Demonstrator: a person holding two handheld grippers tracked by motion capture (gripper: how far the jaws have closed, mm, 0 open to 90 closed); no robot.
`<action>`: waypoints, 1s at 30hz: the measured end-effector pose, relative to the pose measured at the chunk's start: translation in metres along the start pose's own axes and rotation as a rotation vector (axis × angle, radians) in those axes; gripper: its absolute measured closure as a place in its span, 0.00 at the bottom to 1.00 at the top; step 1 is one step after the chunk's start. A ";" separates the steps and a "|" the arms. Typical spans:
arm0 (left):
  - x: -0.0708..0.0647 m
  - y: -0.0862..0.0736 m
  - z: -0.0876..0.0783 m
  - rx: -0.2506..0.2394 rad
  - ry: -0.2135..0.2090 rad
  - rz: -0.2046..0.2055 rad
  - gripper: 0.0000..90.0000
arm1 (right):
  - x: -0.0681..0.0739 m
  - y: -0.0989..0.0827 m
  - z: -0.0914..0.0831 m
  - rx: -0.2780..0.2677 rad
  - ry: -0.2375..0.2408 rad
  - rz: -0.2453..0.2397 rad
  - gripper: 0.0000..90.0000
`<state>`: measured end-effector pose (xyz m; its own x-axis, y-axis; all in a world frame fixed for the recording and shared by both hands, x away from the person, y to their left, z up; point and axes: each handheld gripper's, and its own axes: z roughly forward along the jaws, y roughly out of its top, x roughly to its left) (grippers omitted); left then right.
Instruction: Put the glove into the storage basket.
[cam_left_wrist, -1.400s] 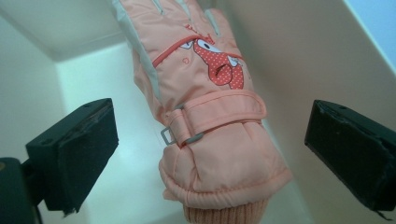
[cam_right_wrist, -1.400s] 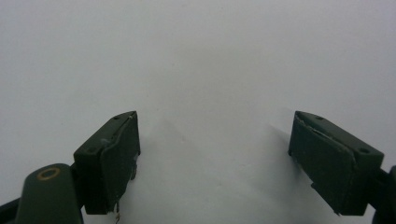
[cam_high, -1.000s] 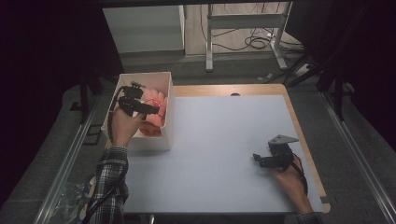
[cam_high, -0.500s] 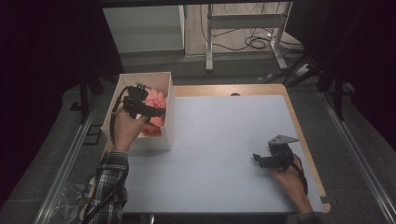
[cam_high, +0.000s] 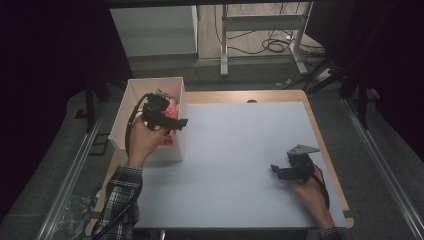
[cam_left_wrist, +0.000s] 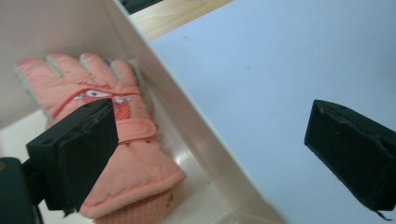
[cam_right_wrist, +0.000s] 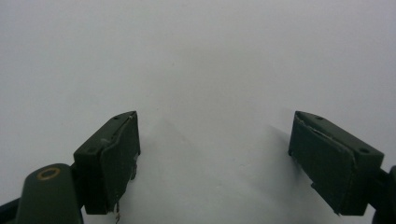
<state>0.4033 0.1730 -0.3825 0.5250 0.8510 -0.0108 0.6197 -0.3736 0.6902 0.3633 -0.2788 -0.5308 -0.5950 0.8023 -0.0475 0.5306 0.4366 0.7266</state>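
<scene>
Left claw (cam_left_wrist: 210, 140) hung with jaws spread wide, empty, straddling the wall of a white box (cam_left_wrist: 187, 121). Just beyond lay a padded pink glove (cam_left_wrist: 126, 154) inside that box. It looked soft, light and squashy; its thick cuff seemed the best grip.

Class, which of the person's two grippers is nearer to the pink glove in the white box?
Left. The left gripper hovers at the white box over the pink glove; the right gripper rests far across the table.
</scene>
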 end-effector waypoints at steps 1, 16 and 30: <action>-0.004 0.000 0.000 -0.002 -0.005 0.008 0.03 | 0.000 0.000 0.000 0.000 0.000 -0.001 0.19; -0.059 -0.004 0.004 -0.045 -0.109 0.114 0.03 | 0.000 0.000 0.000 0.001 -0.001 -0.002 0.19; -0.101 -0.023 0.021 -0.079 -0.226 0.186 0.03 | 0.000 0.000 0.000 0.001 0.000 -0.005 0.19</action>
<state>0.3476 0.0879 -0.4124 0.7474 0.6636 -0.0338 0.4581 -0.4778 0.7496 0.3634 -0.2790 -0.5305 -0.5974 0.8002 -0.0516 0.5283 0.4412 0.7254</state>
